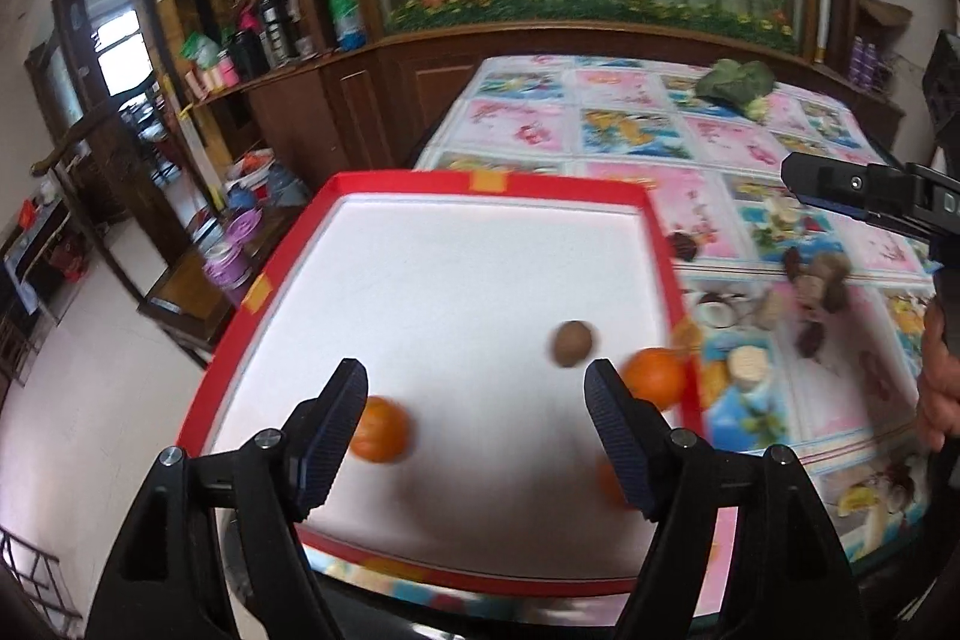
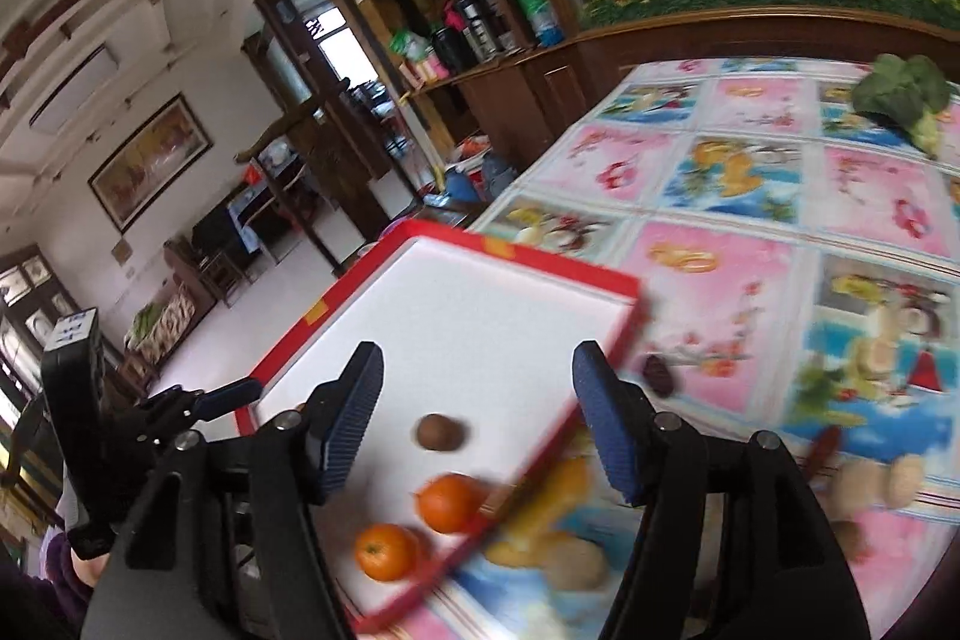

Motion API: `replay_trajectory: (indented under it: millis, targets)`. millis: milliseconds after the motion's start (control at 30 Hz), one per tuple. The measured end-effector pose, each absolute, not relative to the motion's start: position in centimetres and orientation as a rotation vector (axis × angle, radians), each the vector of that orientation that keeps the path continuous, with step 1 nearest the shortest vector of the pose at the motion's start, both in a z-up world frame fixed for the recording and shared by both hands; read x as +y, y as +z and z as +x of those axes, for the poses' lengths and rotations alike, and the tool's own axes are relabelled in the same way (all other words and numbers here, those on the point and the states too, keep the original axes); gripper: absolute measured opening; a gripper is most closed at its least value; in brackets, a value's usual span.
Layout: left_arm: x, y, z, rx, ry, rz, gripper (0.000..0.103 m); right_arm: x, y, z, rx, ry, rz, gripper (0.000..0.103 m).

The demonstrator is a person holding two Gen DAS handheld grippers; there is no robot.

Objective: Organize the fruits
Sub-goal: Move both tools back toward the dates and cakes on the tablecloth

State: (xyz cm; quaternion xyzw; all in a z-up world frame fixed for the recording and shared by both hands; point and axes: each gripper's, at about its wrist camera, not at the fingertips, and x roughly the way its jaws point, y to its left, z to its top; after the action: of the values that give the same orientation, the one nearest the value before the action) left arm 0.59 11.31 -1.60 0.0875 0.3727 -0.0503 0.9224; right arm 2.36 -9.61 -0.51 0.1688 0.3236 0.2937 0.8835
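Oranges lie in the tray; both hand-held grippers gape empty.

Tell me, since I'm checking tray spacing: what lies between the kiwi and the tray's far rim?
Nothing: in the left wrist view only bare white tray floor separates the kiwi from the far rim.

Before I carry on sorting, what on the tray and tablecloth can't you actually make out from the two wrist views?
- Third orange fruit, left wrist view: mostly hidden behind the left gripper finger.
- Small dark and tan pieces on the patterned tablecloth: motion-blurred in both views, kind unclear.
- Red-rimmed white tray, right wrist view: near edge smeared by blur.
- Green leafy vegetable: far off, type unclear.
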Motion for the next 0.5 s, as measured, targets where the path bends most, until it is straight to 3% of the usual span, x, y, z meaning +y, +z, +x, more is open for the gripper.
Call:
replay_trajectory:
  millis: [267,500]
  targets:
    - [5.0,-2.0,-0.9,0.762,-0.295,0.256,0.075,-19.8,-2.2,-0.4,0.682,0.475,0.377,0.067]
    - [2.1,-2.8,-1.9,0.776,-0.376,0.332,0.075,-19.7,-3.2,-2.2,0.724,0.543,0.27,0.067]
